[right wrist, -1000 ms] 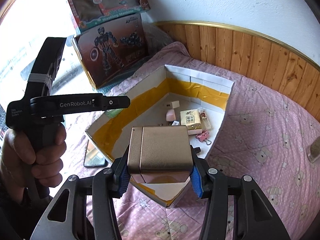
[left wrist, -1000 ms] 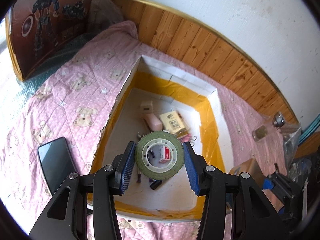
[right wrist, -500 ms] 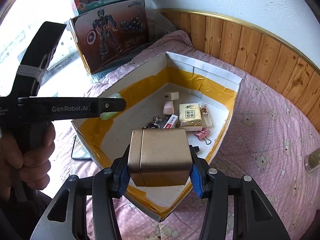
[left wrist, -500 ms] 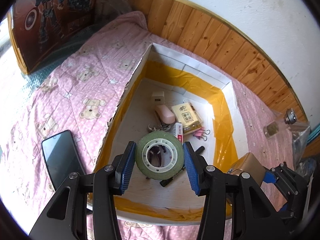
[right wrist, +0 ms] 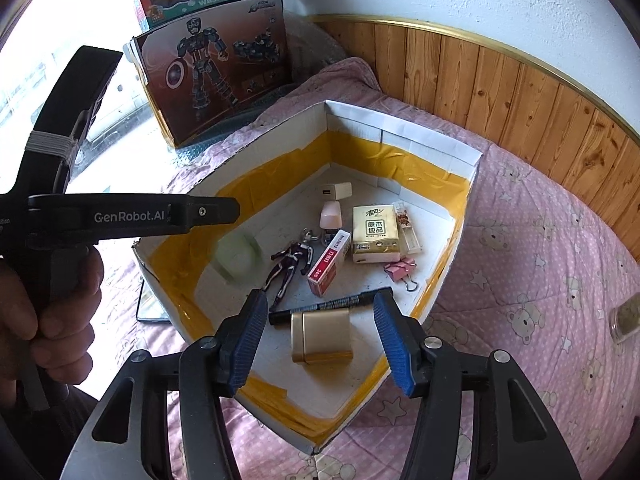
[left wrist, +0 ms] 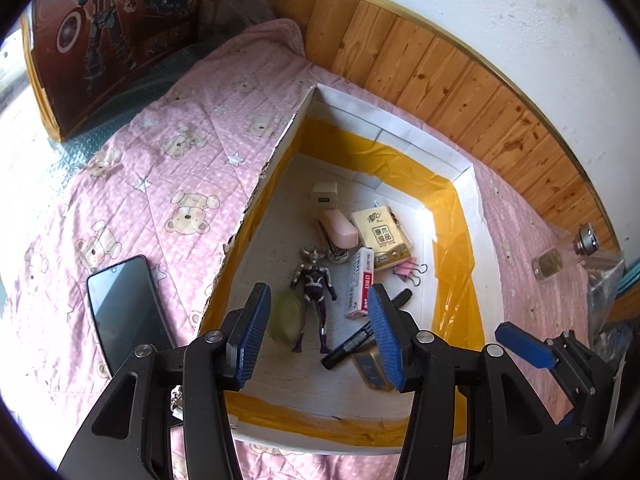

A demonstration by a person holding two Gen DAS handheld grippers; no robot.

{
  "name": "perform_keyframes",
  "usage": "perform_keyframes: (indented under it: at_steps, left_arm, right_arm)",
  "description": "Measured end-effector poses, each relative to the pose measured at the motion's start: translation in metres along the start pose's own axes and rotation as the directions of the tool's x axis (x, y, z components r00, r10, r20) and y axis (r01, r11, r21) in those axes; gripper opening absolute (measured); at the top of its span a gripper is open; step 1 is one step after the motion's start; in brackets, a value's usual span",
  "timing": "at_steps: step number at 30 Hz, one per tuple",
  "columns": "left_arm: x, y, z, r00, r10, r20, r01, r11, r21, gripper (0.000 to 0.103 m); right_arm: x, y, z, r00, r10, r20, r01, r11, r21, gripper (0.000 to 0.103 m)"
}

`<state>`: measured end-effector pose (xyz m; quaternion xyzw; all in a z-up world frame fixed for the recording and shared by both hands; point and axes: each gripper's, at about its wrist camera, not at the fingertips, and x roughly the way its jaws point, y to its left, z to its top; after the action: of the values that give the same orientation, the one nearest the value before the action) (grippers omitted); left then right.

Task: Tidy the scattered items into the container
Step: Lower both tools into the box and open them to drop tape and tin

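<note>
Both drops just made. Left tongs [left wrist: 318,330] have just been opening and are now spread w/ nothing between them; the green tape roll [left wrist: 287,318] they carried is a blurred shape inside the box [left wrist: 466,170], near its left wall, beside the toy figure [left wrist: 314,280], apparently mid-fall. Right tongs [right wrist: 320,338] likewise have just been opening, now spread and empty; the gold tin [right wrist: 322,336] lies on the box floor by the near corner, just below the black marker [right wrist: 326,304]. So two more items are in. The tin is a matte gold block w/ rounded edges and a lid seam at one end. Outside the box on the bed: a phone [left wrist: 122,312] by the left wall, a small glass jar [left wrist: 560,258] off to the right. Prob next.
</note>
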<state>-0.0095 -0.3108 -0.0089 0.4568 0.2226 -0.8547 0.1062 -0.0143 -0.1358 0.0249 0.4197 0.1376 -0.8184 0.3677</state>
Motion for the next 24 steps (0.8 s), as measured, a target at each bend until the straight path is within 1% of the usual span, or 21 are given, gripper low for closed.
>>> perform_keyframes:
  at_steps: [6, 10, 14, 19, 24]
  left_arm:
    - [-0.002, -0.005, 0.001, 1.000, 0.002, 0.005, -0.002, 1.000, 0.013, 0.053]
    - [-0.006, -0.011, 0.000, 0.999, 0.024, 0.027, -0.025, 0.999, 0.040, 0.053]
    - [-0.015, -0.022, -0.003, 0.996, 0.054, 0.068, -0.059, 0.995, 0.085, 0.053]
    - [-0.024, -0.031, -0.008, 0.993, 0.067, 0.097, -0.079, 0.990, 0.118, 0.055]
    - [-0.029, -0.039, -0.012, 0.994, 0.040, 0.098, -0.053, 0.990, 0.131, 0.056]
  right_arm:
    - [-0.001, 0.001, 0.000, 1.000, 0.006, 0.000, -0.006, 1.000, 0.007, 0.057]
    - [-0.006, 0.004, -0.001, 1.000, 0.009, 0.003, -0.009, 1.000, 0.003, 0.057]
    - [-0.012, 0.008, -0.004, 1.000, 0.012, -0.003, -0.012, 1.000, -0.015, 0.058]
    - [-0.018, 0.017, -0.018, 0.999, 0.012, -0.042, -0.015, 0.997, -0.072, 0.060]
    - [-0.024, 0.025, -0.030, 0.996, 0.011, -0.085, -0.021, 0.993, -0.118, 0.061]
